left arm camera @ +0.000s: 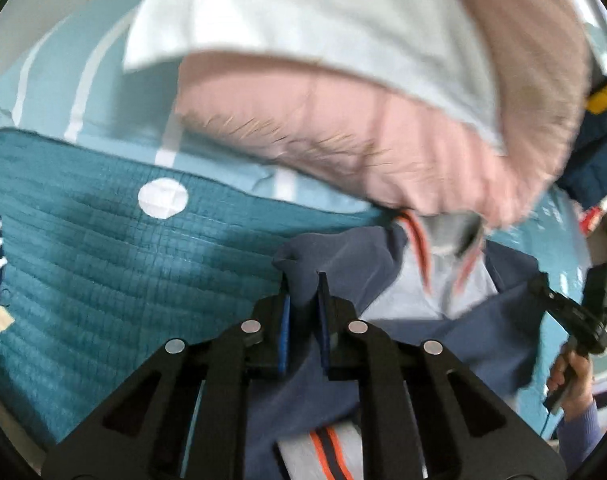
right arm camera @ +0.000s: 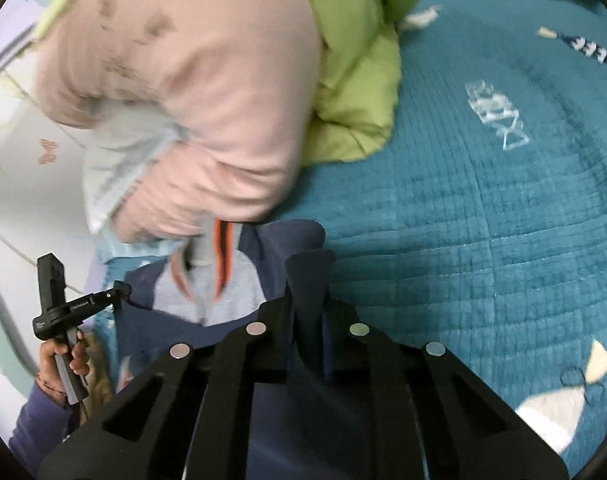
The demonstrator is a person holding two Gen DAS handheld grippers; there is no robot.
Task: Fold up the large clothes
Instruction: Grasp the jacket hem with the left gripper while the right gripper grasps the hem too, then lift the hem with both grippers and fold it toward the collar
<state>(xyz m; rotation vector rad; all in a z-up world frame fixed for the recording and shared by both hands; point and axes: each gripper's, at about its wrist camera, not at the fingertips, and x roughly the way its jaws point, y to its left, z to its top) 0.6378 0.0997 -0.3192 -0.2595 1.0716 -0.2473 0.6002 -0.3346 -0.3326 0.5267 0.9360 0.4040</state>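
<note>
- Navy jacket point(left arm camera: 403, 344) lies on our teal bed quilt point(left arm camera: 103, 248), its collar against the pink garment point(left arm camera: 343, 128).
- Our left hand-held gripper point(left arm camera: 303, 292) pinches a navy fold.
- Our right hand-held gripper point(right arm camera: 308, 280) clamps another fold, near the green coat point(right arm camera: 355, 92).

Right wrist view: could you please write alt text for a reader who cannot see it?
The right claw is shut on a fold of a navy garment with orange stripes, above a teal quilted bedspread. Behind lie a pink garment and a lime green padded jacket. At lower left a hand grips the handle of the other device.
</note>
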